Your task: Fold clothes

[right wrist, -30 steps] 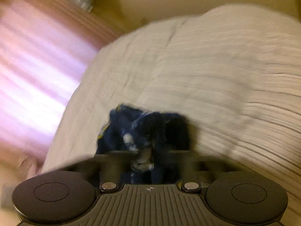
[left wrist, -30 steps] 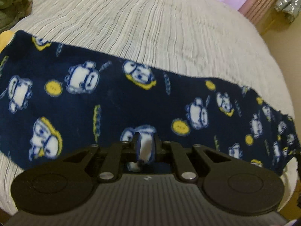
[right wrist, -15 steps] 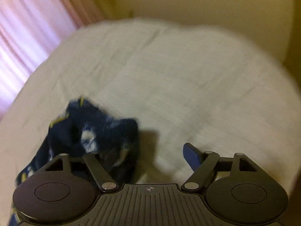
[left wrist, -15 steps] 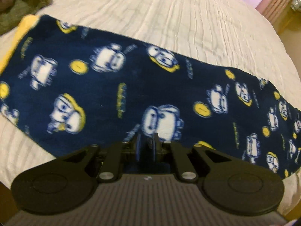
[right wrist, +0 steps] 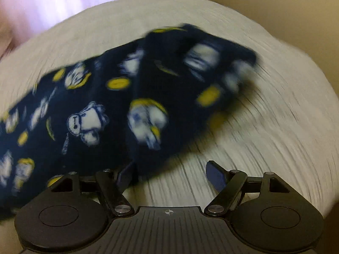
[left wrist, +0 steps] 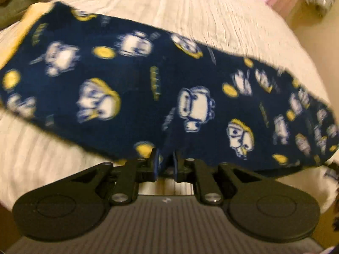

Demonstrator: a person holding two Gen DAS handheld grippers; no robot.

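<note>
A navy fleece garment [left wrist: 148, 89] with white and yellow cartoon prints lies stretched across the white ribbed bedspread [left wrist: 190, 10]; a yellow band shows at its left end. My left gripper [left wrist: 165, 163] is shut on the garment's near edge. In the right wrist view the garment's other end [right wrist: 131, 105] lies rumpled on the bed. My right gripper [right wrist: 171, 173] is open and empty just in front of it, its left finger touching the cloth edge.
An olive-green heap of clothes [left wrist: 14, 2] lies at the bed's far left. Pink curtains [right wrist: 63, 2] hang beyond the bed and a beige wall [right wrist: 264, 0] stands behind it. The bed's edge curves close on the right [left wrist: 317, 80].
My right gripper opened and let go of the garment's end, which now lies on the bed. My left gripper kept its grip and pulled back, so the garment spreads more into view.
</note>
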